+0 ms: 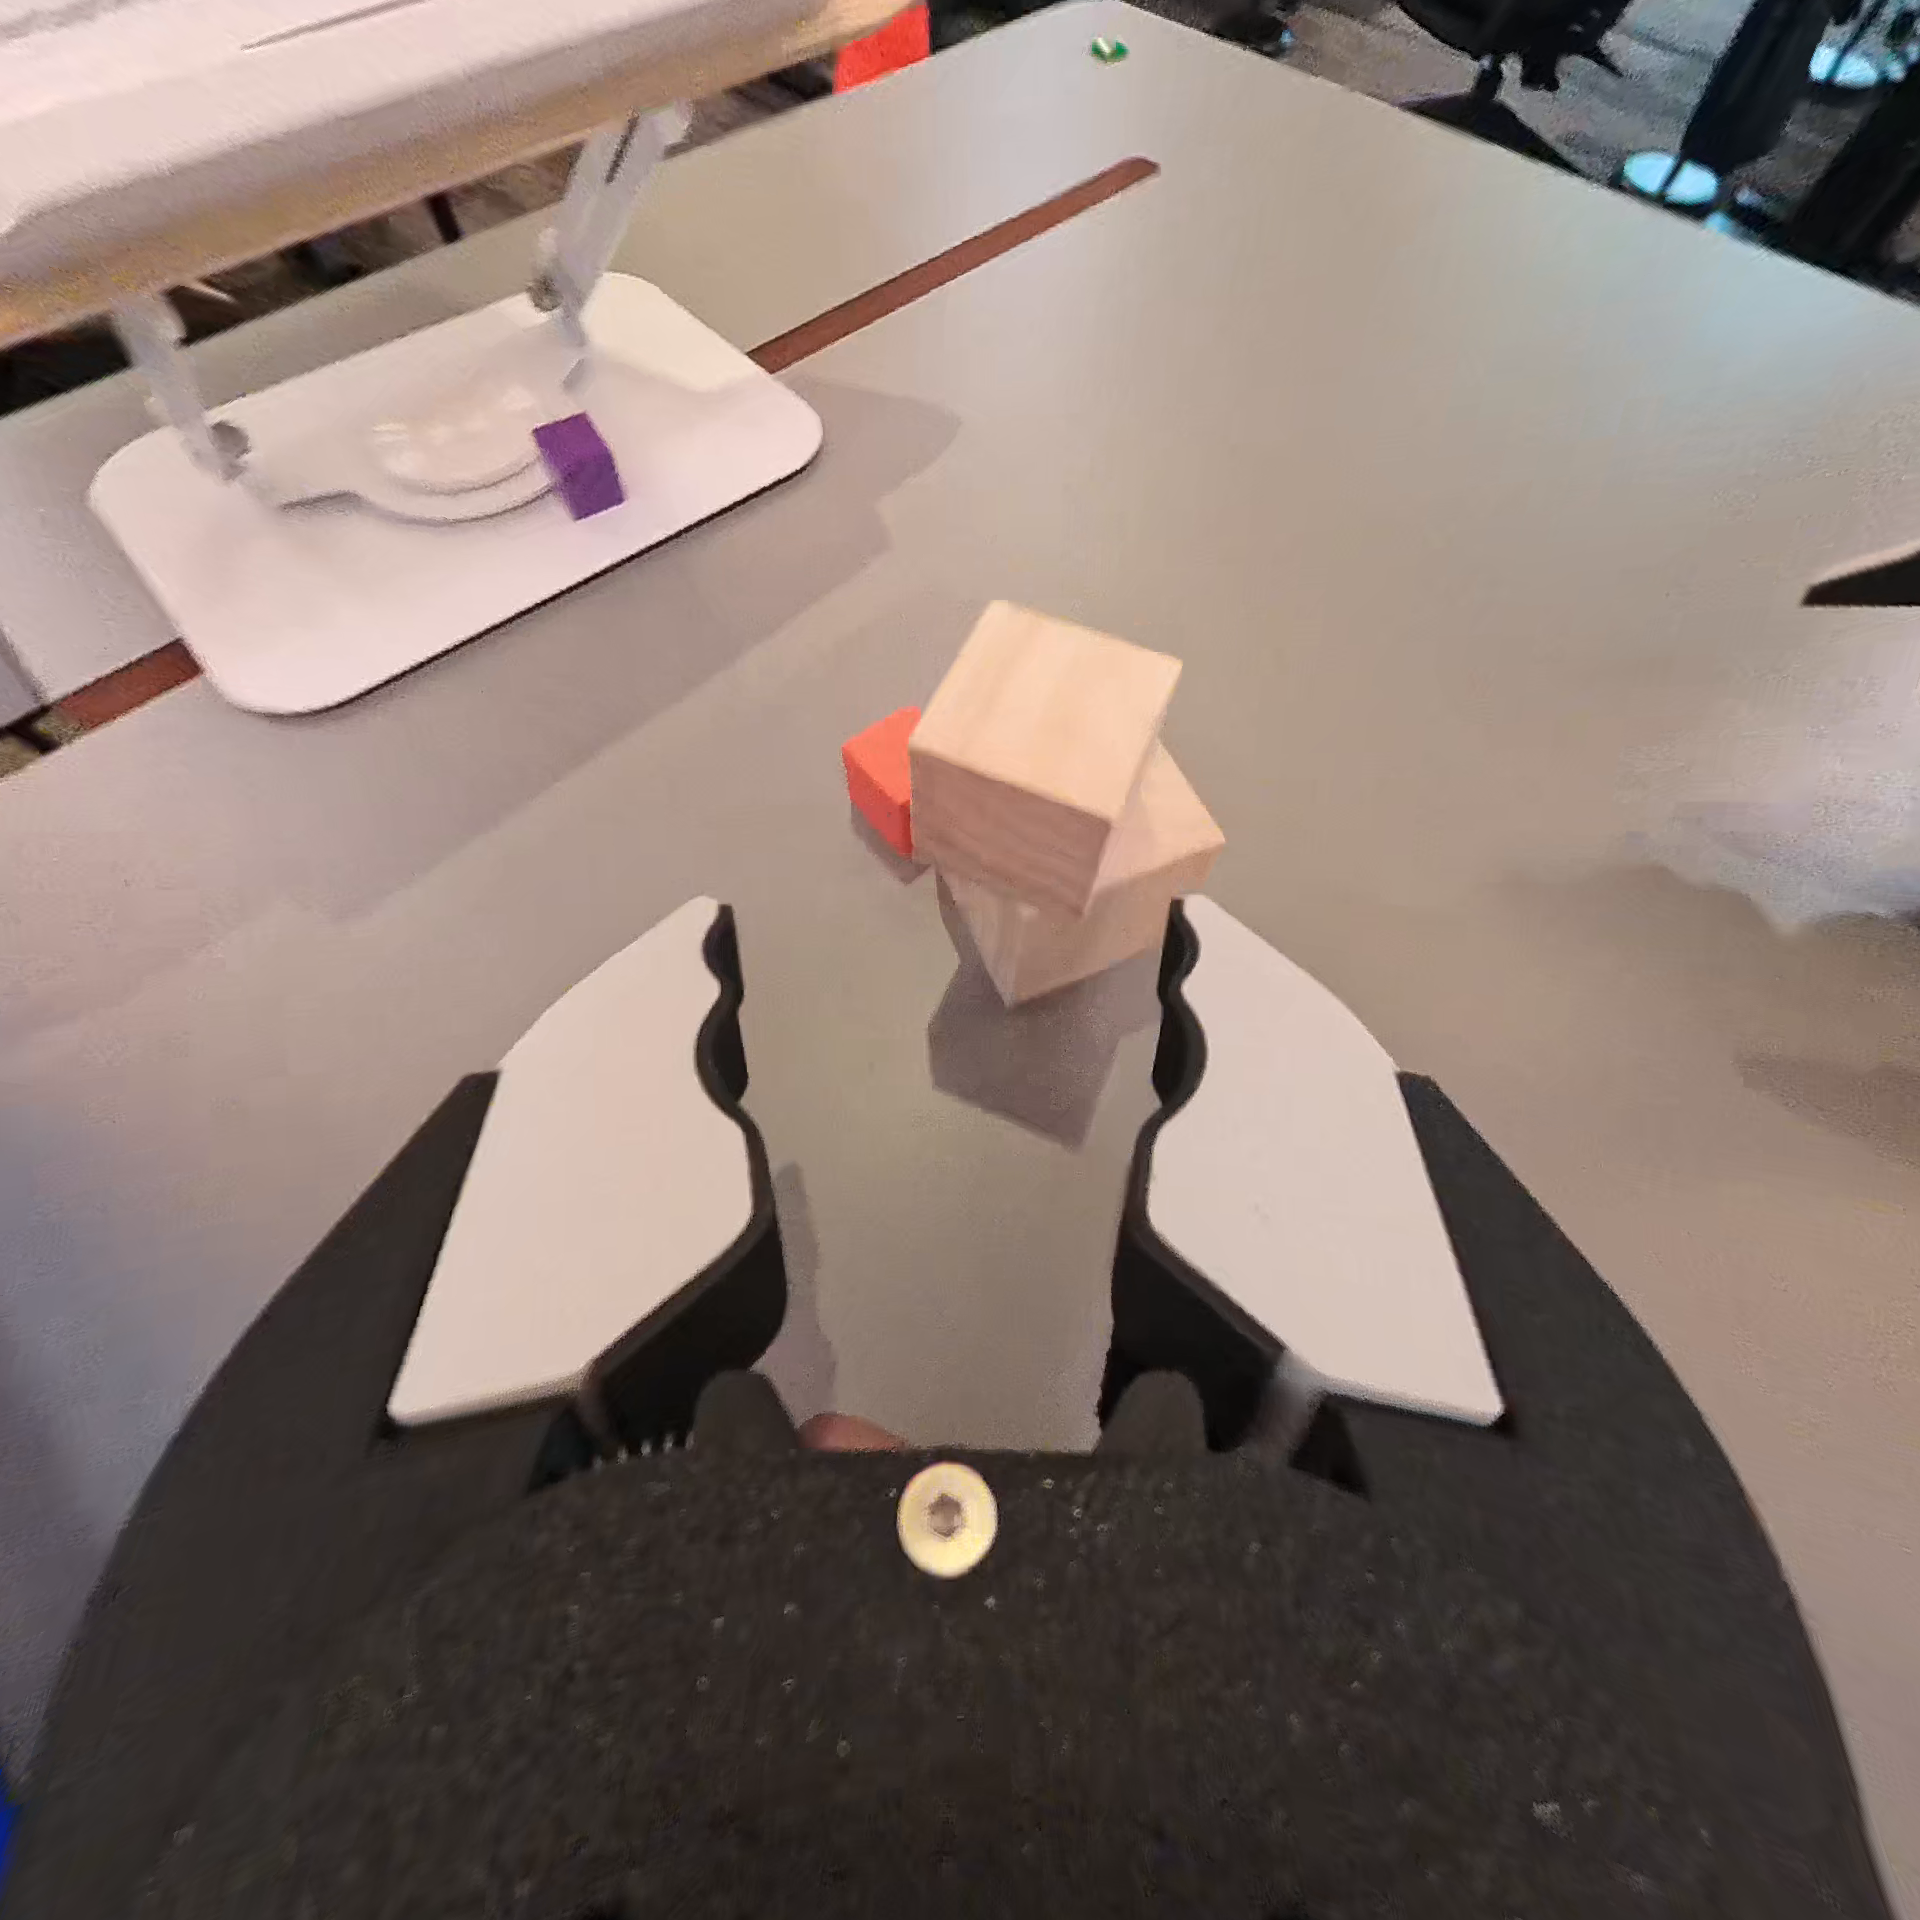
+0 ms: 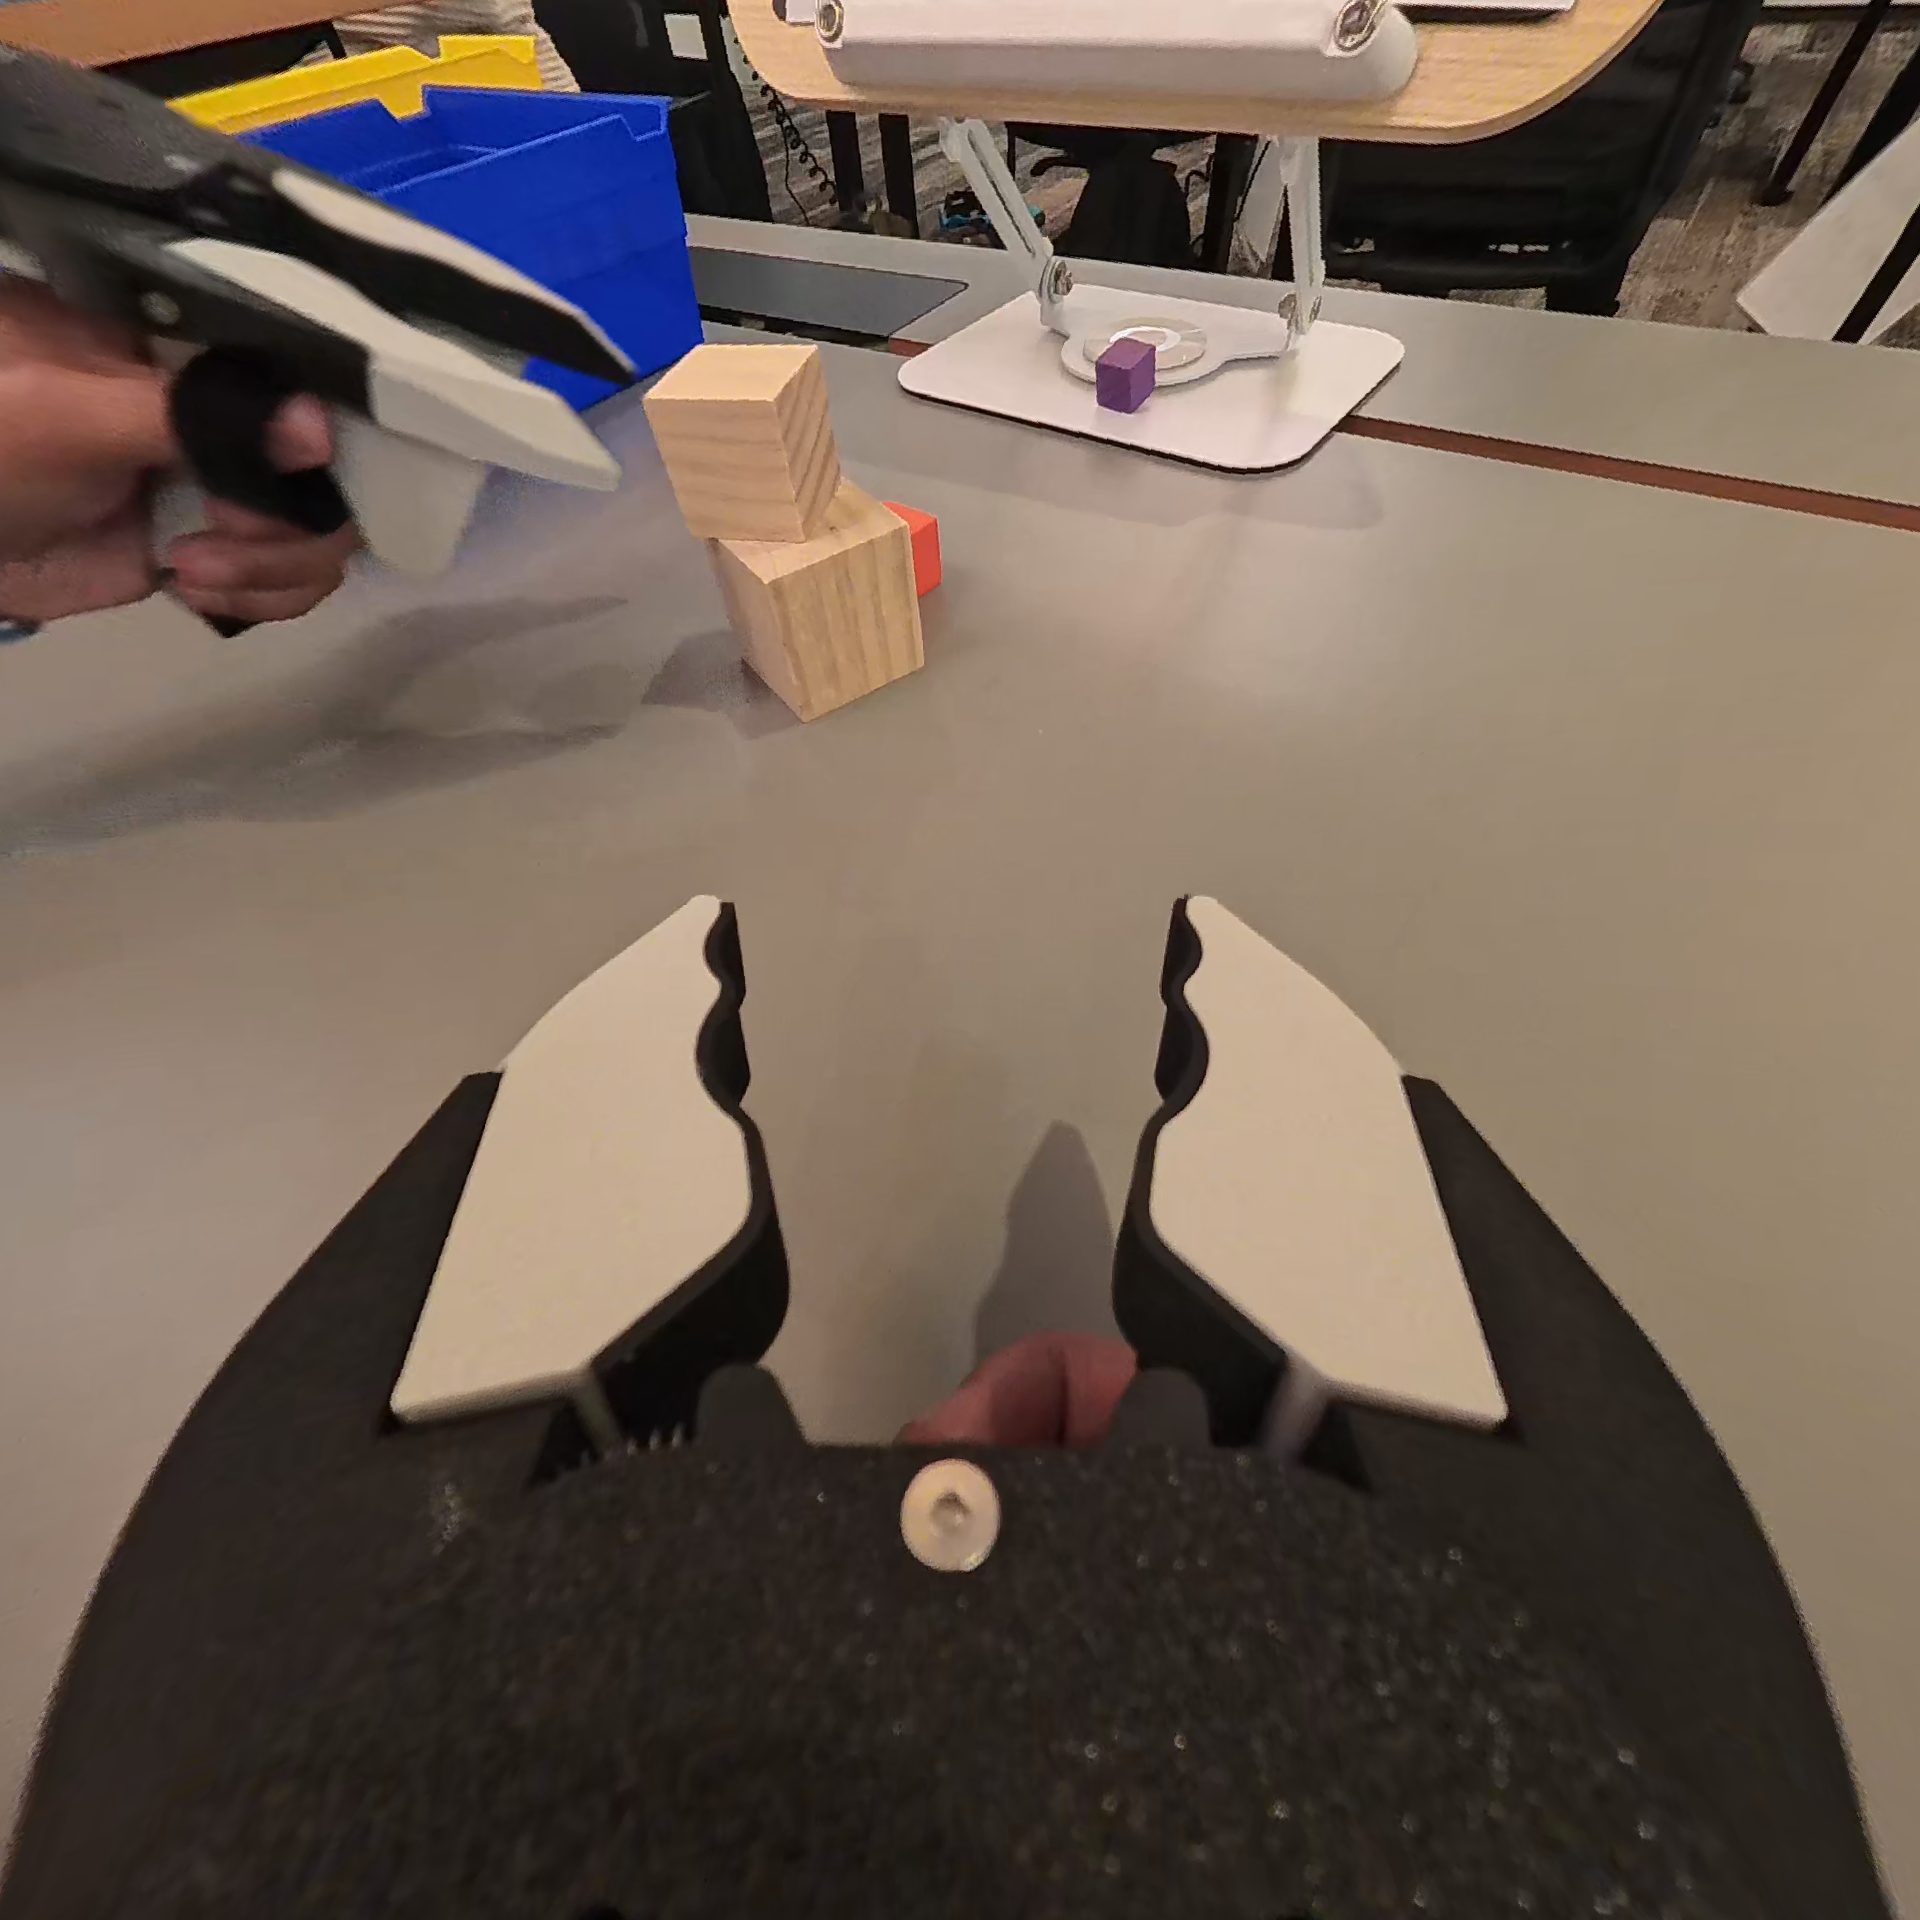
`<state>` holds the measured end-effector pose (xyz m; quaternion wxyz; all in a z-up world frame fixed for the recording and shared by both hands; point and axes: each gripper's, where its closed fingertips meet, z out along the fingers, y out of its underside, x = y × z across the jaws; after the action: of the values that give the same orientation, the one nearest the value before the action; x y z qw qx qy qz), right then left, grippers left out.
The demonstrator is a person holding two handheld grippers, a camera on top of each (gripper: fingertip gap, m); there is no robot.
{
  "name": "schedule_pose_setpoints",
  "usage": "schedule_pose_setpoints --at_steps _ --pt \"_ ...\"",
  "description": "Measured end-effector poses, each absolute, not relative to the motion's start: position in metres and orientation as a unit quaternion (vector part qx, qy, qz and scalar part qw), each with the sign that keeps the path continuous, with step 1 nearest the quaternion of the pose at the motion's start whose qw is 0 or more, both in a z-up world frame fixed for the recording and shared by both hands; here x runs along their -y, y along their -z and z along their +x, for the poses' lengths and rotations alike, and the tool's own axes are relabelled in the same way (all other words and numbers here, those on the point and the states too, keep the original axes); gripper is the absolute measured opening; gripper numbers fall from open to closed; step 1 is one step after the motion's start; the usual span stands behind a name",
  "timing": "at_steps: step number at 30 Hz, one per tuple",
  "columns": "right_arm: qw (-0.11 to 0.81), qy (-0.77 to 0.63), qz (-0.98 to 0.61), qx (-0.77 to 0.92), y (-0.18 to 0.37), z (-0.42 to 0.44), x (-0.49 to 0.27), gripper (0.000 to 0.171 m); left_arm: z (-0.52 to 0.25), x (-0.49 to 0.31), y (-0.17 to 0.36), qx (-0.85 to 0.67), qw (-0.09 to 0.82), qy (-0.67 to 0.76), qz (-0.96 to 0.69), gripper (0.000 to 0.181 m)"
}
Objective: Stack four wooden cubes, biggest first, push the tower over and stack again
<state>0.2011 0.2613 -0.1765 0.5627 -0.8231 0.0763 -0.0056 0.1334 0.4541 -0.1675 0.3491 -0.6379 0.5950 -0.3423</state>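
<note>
Left tongs (image 1: 951, 920) set wide, nothing between the fingers, hovering above the grey table (image 1: 1455, 520). Just ahead of the tips: two plain pale wooden cubes, one on the other. The lower wooden cube (image 1: 1081, 935) looks tipped up on an edge, turned corner-on to the left wrist camera; the upper wooden cube (image 1: 1039, 748) sits skewed on it, leaning and overhanging to the left. In the right wrist view the upper wooden cube (image 2: 743, 452) again sits tilted on the lower wooden cube (image 2: 826, 618). Both are motion-blurred, so whether the pair is at rest or toppling cannot be told.

A small orange-red wooden cube (image 1: 881, 779) lies on the table beside the pair, touching or nearly touching the lower one; seen from the right it (image 2: 920, 551) is partly hidden behind it. A small purple cube (image 1: 580, 465) rests well apart on the white flat base plate of a stand (image 1: 364, 623), at the far left of the table.

Right tongs (image 2: 951, 920) also spread wide and empty, held over bare table, well short of the cubes. From this side the left tongs (image 2: 582, 416) appear at upper left, gripped by a person's hand (image 2: 104, 488), tips just beside the upper cube; contact not discernible. Blue plastic bin (image 2: 540, 197) and yellow bin (image 2: 364, 73) stand behind.
</note>
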Motion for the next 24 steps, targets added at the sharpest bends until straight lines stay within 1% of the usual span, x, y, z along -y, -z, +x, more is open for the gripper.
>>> schedule_pose_setpoints --at_steps 2,3,4,5,6,9,13,17,21,24 --pt "0.562 0.004 -0.824 -0.075 0.177 0.201 -0.262 0.077 0.15 -0.45 0.171 -0.622 0.332 0.343 -0.621 0.079" --pt "0.562 0.002 -0.824 -0.075 0.177 0.202 -0.262 0.077 0.156 -0.447 0.172 -0.633 0.328 0.346 -0.61 0.077" --pt "0.562 0.0 -0.824 -0.076 0.177 0.202 -0.263 0.077 0.161 -0.444 0.172 -0.646 0.324 0.347 -0.598 0.068" --pt "0.562 -0.002 -0.824 -0.076 0.177 0.202 -0.263 0.076 0.164 -0.442 0.173 -0.659 0.32 0.343 -0.588 0.053" --pt "0.562 -0.005 -0.824 -0.076 0.177 0.202 -0.264 0.076 0.167 -0.443 0.173 -0.672 0.322 0.334 -0.578 0.047" --pt "0.562 -0.012 -0.824 -0.075 0.177 0.2 -0.265 0.074 0.168 -0.443 0.17 -0.705 0.313 0.323 -0.548 0.046" --pt "0.562 -0.018 -0.824 -0.073 0.177 0.197 -0.265 0.073 0.168 -0.439 0.16 -0.737 0.291 0.344 -0.505 0.046" --pt "0.562 -0.021 -0.824 -0.069 0.176 0.194 -0.264 0.073 0.171 -0.432 0.153 -0.763 0.239 0.386 -0.459 0.046" --pt "0.566 -0.021 -0.821 -0.068 0.17 0.193 -0.263 0.072 0.175 -0.426 0.157 -0.788 0.197 0.401 -0.424 0.046" --pt "0.569 -0.02 -0.82 -0.067 0.167 0.194 -0.261 0.072 0.178 -0.428 0.166 -0.802 0.191 0.387 -0.413 0.046"
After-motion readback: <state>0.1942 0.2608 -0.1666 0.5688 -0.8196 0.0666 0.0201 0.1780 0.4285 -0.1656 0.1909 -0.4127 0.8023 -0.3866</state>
